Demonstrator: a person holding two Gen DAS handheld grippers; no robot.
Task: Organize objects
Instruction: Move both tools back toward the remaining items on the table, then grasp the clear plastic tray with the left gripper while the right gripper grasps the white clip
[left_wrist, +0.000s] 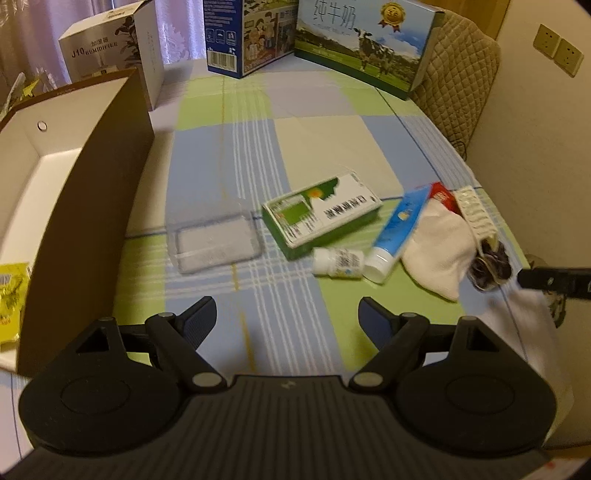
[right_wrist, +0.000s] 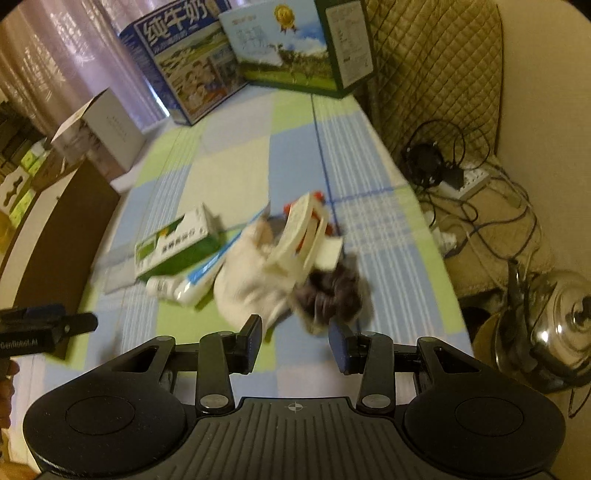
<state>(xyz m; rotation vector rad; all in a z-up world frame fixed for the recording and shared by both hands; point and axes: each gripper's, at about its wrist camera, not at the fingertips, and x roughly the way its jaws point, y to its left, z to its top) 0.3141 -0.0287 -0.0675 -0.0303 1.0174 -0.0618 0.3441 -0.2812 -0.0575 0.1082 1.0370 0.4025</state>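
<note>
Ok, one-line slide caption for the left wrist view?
Open left claw above checked cloth, facing green medicine box, white bottle and blue tube.

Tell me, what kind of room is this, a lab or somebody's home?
Most likely a home, perhaps a bedroom or living room. A checked cloth covers the surface, milk cartons and a humidifier box stand at the back, and a curtain hangs behind.
</note>
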